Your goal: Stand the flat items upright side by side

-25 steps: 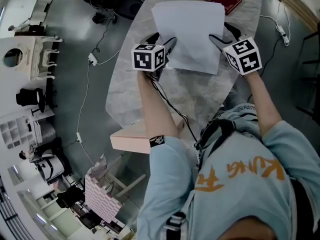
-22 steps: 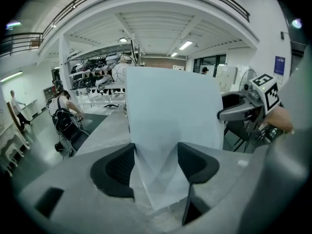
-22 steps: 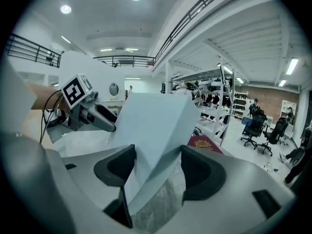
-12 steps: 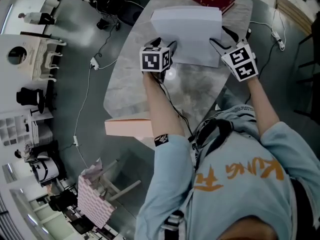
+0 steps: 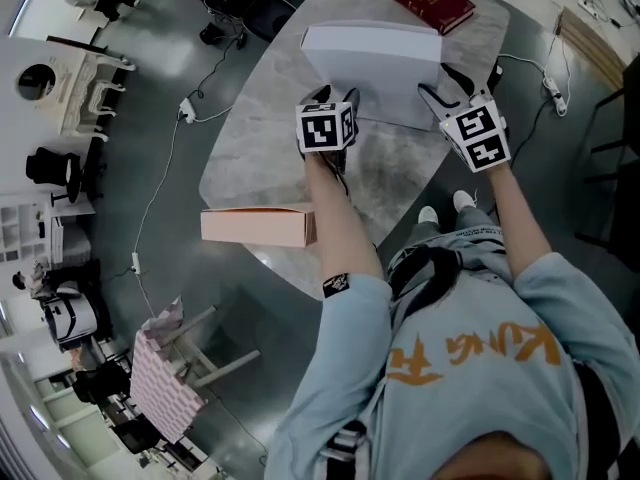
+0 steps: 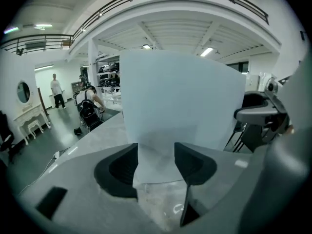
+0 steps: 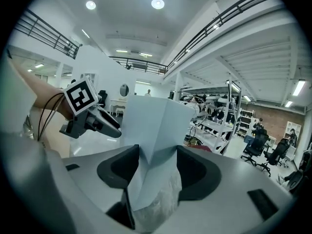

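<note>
Paper stack (image 5: pixel 372 56) upright, left gripper (image 5: pixel 336 95) and right gripper (image 5: pixel 444 82) closing on it

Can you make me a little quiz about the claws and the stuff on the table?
1. True or false: the red book lies flat on the table.
2. Which claws grip the white flat item? A) left only B) right only C) both
3. Fill in: the box at the table's edge is ____.
Key: 1 true. 2 C: the left claw and right claw each have it between their pads; their jaws have just been closing. 3 pink.
</note>
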The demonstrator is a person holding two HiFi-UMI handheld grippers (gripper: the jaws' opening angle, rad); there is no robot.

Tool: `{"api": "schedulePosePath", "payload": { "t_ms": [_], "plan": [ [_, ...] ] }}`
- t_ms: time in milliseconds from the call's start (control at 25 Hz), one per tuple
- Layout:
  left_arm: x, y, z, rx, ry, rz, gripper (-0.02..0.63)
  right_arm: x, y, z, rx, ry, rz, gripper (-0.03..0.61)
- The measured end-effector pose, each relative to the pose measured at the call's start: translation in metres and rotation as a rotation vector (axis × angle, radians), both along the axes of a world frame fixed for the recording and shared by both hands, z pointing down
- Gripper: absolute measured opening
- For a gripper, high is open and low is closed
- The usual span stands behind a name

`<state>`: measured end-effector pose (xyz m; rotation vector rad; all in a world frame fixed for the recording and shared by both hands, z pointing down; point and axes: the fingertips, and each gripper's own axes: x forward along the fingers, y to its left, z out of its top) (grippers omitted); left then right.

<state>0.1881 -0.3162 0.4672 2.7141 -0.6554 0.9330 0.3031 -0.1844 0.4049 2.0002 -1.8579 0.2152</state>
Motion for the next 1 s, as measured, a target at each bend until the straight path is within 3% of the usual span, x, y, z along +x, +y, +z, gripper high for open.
{"api": "schedulePosePath", "payload": {
  "t_ms": [320, 600, 800, 1000],
  "plan": [
    [-0.020, 0.012, -0.010, 0.021, 0.067, -0.154, 0.249, -0.007, 0.011, -0.001, 0.012, -0.001, -0.114, 0.247],
    [-0.043, 0.043, -0.025, 0.065, 0.174, -0.384, 0.249, -0.013, 0.017, 0.005, 0.001, -0.029, -0.254, 0.284],
    [-0.057, 0.085, -0.029, 0.103, 0.198, -0.498, 0.249, -0.019, 0.022, 0.008, -0.001, -0.032, -0.333, 0.314],
    [-0.081, 0.119, -0.030, 0.142, 0.230, -0.696, 0.252, -0.021, 0.024, 0.013, -0.003, -0.050, -0.385, 0.341]
  ]
}}
